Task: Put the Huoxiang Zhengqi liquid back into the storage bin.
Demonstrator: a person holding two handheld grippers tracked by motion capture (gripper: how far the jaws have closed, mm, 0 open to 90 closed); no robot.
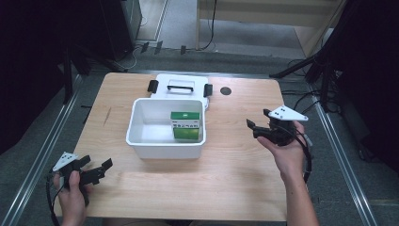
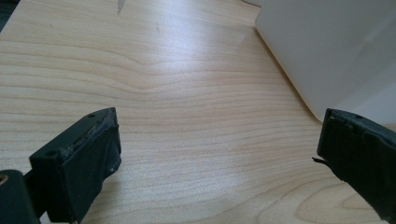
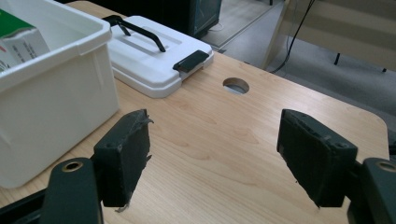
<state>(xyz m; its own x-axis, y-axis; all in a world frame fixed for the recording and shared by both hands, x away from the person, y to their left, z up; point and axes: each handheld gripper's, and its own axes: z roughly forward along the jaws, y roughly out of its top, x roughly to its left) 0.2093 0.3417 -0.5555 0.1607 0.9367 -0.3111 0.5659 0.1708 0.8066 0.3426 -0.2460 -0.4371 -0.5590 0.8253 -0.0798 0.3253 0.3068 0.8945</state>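
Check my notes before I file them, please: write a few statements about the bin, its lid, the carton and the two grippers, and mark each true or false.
1. The green and white carton lies inside the white bin. True.
2. The lid is clipped onto the bin. False: it lies flat on the table behind the bin, handle up.
3. The right gripper is open with nothing between its jaws. True.
4. The left gripper is clamped on the bin's rim. False: it is open, over bare wood, apart from the bin.
5. A round hole in the tabletop sits to the right of the lid. True.
6. The carton stands against the bin's left wall. False: it is by the right wall.
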